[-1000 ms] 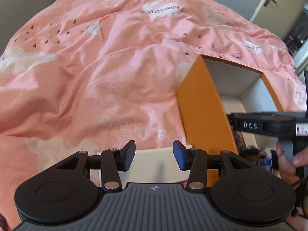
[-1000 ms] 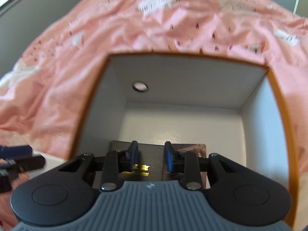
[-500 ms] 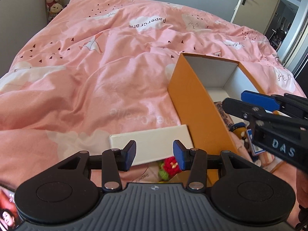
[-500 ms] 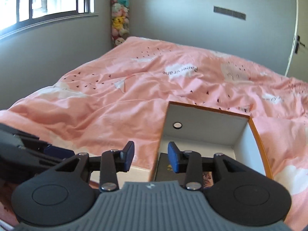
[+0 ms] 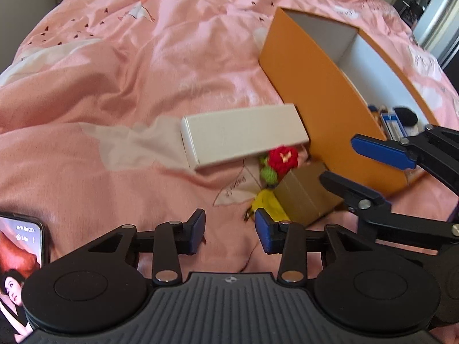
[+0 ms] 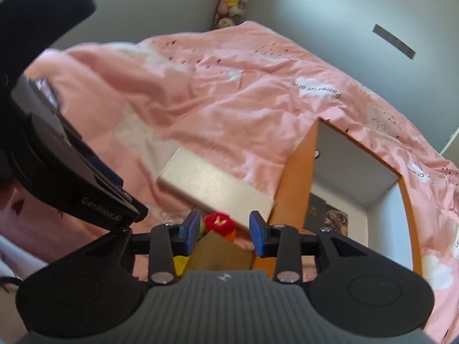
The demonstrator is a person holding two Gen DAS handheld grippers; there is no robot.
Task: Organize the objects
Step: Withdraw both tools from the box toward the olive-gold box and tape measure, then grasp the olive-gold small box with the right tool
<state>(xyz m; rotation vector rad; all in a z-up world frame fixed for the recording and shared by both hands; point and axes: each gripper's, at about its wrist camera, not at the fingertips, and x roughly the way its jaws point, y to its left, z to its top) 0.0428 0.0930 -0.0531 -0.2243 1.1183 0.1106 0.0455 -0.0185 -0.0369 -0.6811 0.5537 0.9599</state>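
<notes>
An open orange box (image 5: 318,86) with white inside lies on the pink bed; it also shows in the right wrist view (image 6: 295,183) with a dark book (image 6: 327,215) inside. A flat white box (image 5: 243,134) lies left of it. A red and green crochet flower (image 5: 282,159), a yellow item (image 5: 269,203) and a small brown box (image 5: 307,197) lie beside it. My left gripper (image 5: 229,230) is open and empty above the bedding. My right gripper (image 6: 223,233) is open over the brown box (image 6: 221,253) and the flower (image 6: 219,222).
A phone (image 5: 20,261) with a lit screen lies at the lower left. Small items (image 5: 396,117) sit in the orange box's near end. The pink duvet (image 5: 129,71) is rumpled. Plush toys (image 6: 232,3) stand by the grey wall.
The right gripper came out of the orange box and moved left over the brown box and flower. The left gripper tilted down toward the bedding near these items.
</notes>
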